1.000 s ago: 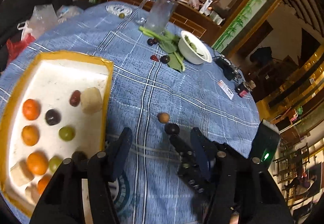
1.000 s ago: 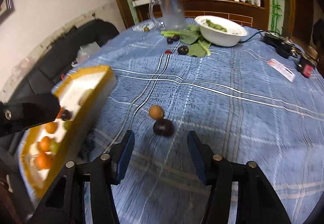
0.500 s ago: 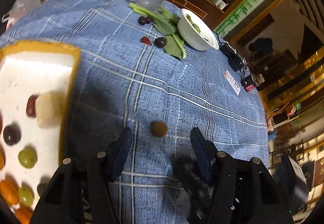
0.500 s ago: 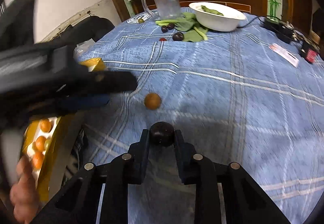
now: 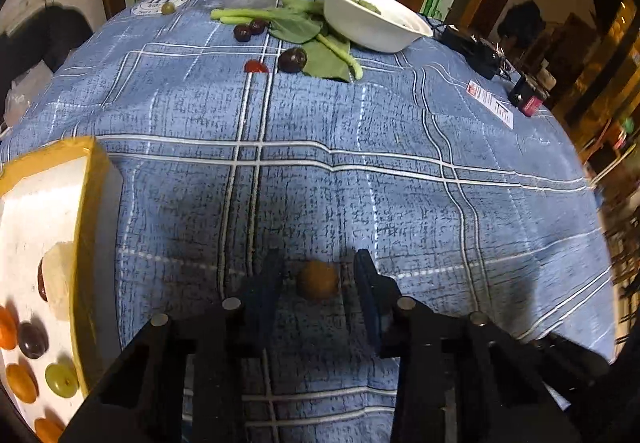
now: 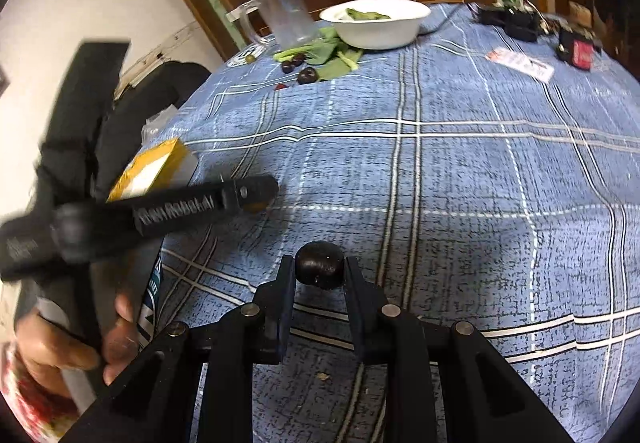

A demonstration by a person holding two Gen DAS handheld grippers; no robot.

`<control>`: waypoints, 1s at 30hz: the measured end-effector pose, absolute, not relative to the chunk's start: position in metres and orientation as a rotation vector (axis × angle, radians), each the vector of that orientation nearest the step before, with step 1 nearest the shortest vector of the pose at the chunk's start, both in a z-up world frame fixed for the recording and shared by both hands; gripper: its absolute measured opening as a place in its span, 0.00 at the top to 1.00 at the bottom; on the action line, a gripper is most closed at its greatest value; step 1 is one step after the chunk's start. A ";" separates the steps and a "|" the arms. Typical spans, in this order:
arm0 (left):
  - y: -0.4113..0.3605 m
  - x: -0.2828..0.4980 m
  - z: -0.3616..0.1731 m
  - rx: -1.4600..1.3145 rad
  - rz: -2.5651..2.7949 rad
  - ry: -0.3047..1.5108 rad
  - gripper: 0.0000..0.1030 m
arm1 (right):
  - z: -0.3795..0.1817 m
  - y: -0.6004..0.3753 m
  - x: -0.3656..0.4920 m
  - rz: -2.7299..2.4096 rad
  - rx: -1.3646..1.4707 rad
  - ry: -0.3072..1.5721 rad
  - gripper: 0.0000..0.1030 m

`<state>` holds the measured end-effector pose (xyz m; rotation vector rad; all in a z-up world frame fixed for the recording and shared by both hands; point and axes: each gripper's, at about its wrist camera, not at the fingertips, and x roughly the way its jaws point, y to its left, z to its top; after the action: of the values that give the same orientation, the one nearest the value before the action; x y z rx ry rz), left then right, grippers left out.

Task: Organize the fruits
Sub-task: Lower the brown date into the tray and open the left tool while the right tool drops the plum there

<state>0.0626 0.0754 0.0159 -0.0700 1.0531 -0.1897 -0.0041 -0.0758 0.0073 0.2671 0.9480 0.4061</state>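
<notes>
Yellow-rimmed white tray (image 5: 90, 203) at table's left edge holds orange round fruits (image 5: 20, 383), a green grape (image 5: 61, 380), a dark plum (image 5: 32, 339) and a pale block (image 5: 60, 283); the white bowl (image 5: 372, 27) at the far side holds green leaves. Left gripper (image 5: 319, 279) has its jaws closing around a small brown round fruit (image 5: 317, 279) on the blue plaid tablecloth (image 5: 360, 147), pads not yet touching it. Only the right wrist view shows the right gripper (image 6: 319, 273) clamped on a dark round plum (image 6: 320, 270), and a hand (image 6: 60, 347) holding the left tool.
</notes>
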 end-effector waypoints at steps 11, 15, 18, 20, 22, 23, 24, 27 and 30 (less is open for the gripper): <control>0.096 0.019 0.043 -0.153 -0.161 0.968 0.81 | 0.018 -0.083 -0.005 0.369 0.269 0.894 0.75; 0.133 -0.021 0.061 -0.242 -0.119 0.920 0.81 | 0.026 -0.079 -0.014 0.382 0.240 0.844 0.75; 0.168 -0.043 0.063 -0.338 -0.059 0.899 0.81 | 0.032 -0.072 -0.021 0.400 0.222 0.816 0.75; 0.186 -0.053 0.061 -0.341 0.009 0.892 0.81 | 0.036 -0.065 -0.025 0.399 0.191 0.793 0.75; 0.210 -0.066 0.062 -0.342 0.080 0.879 0.81 | 0.042 -0.056 -0.032 0.393 0.159 0.781 0.75; 0.219 -0.072 0.063 -0.353 0.098 0.869 0.80 | 0.045 -0.051 -0.035 0.411 0.160 0.780 0.75; 0.234 -0.080 0.063 -0.376 0.121 0.855 0.80 | 0.050 -0.043 -0.040 0.438 0.160 0.782 0.75; 0.262 -0.091 0.062 -0.425 0.159 0.842 0.80 | 0.062 -0.015 -0.050 0.515 0.156 0.792 0.75; 0.283 -0.101 0.056 -0.460 0.197 0.836 0.80 | 0.072 0.024 -0.055 0.600 0.125 0.803 0.75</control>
<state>-0.1005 0.2832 0.0564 -0.4596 0.8355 0.1973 -0.0546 0.0241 0.0724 0.1254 0.8031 0.6001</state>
